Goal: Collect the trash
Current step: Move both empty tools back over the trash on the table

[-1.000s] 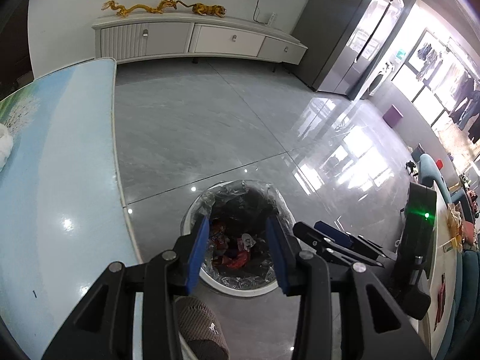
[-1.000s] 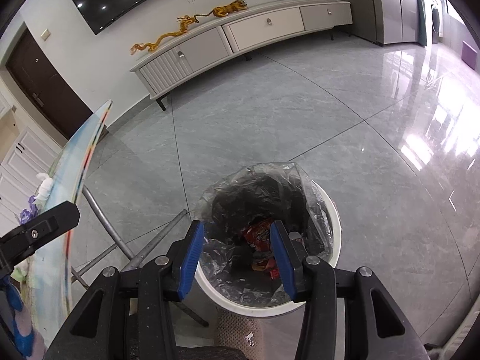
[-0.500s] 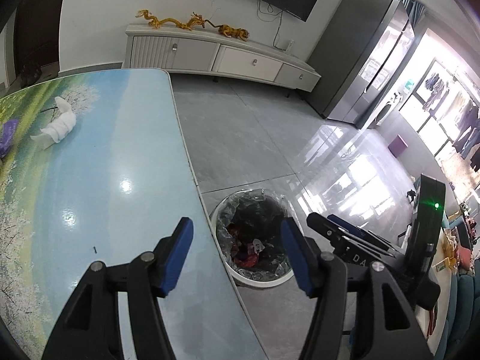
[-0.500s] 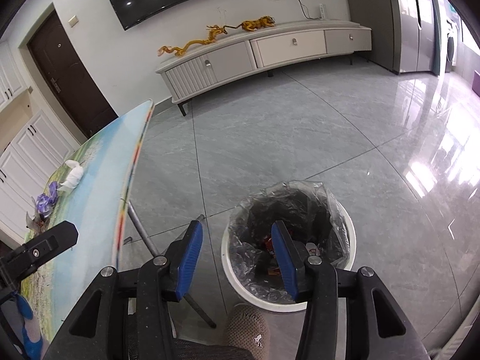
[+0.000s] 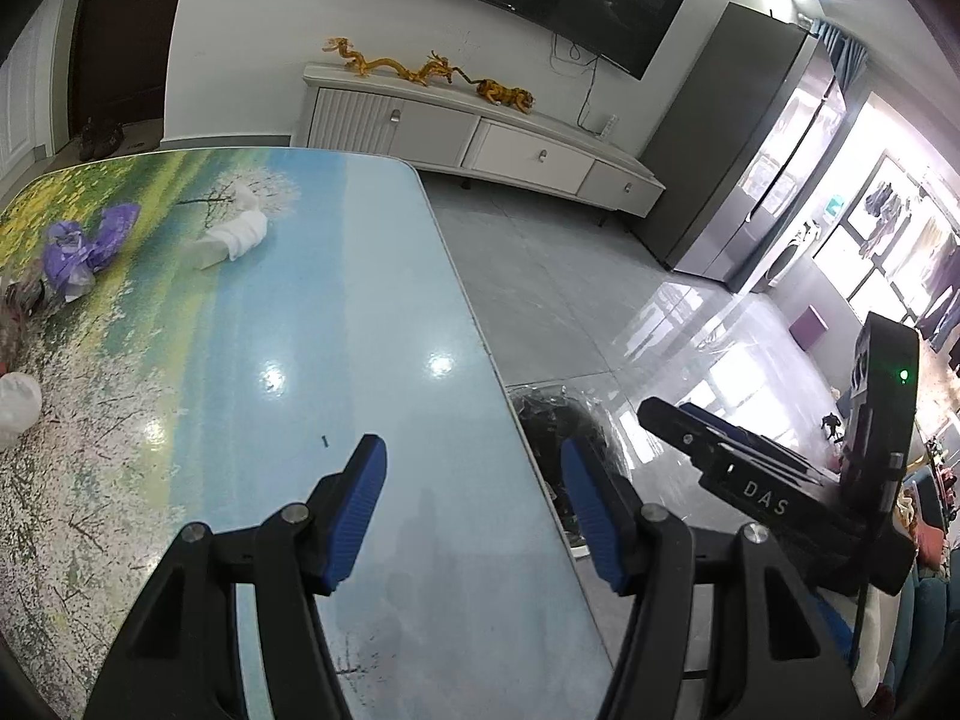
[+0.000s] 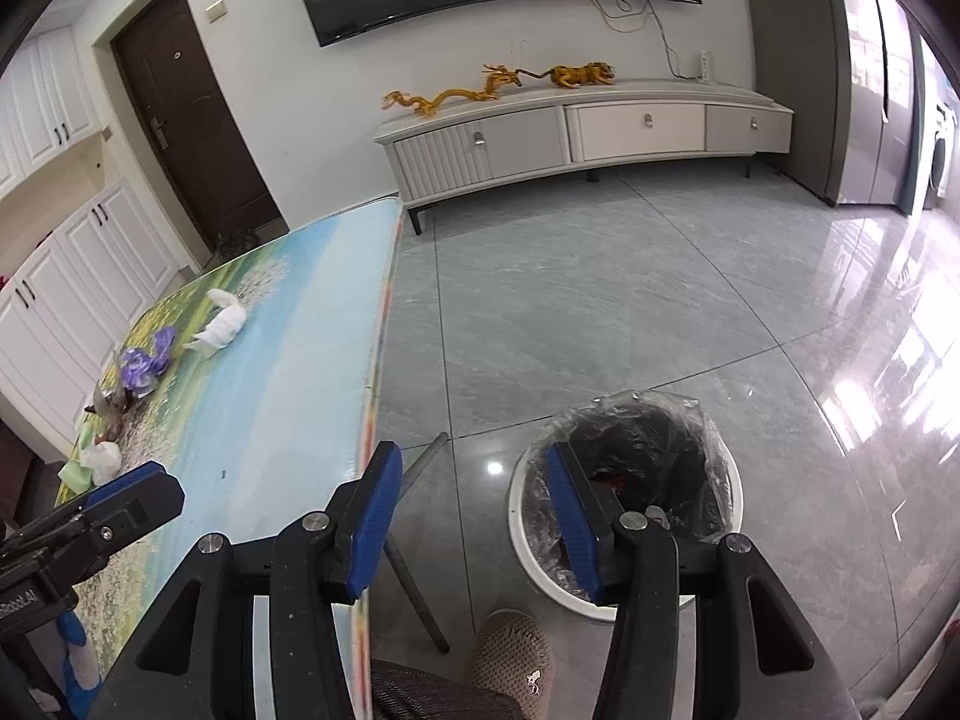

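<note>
A white bin (image 6: 624, 585) lined with a clear bag stands on the floor beside the table, with red wrappers inside; in the left wrist view only its bag (image 5: 558, 414) shows past the table edge. On the table (image 5: 372, 312) lie a white tissue wad (image 5: 237, 234), a purple wrapper (image 5: 84, 246), and more scraps at the far left (image 5: 15, 396). The tissue (image 6: 222, 324) and purple wrapper (image 6: 144, 363) also show in the right wrist view. My left gripper (image 5: 471, 507) is open and empty above the table's edge. My right gripper (image 6: 471, 516) is open and empty, between table and bin.
A low white TV cabinet (image 6: 576, 132) with gold dragon figures stands along the far wall under a TV. A grey fridge (image 5: 750, 162) is at the right. A table leg (image 6: 414, 546) slants down by the bin. A slippered foot (image 6: 510, 660) is below.
Both grippers have risen and swung left, from over the bin toward the table. The left gripper's jaws have opened wider. The table's trash has come into view.
</note>
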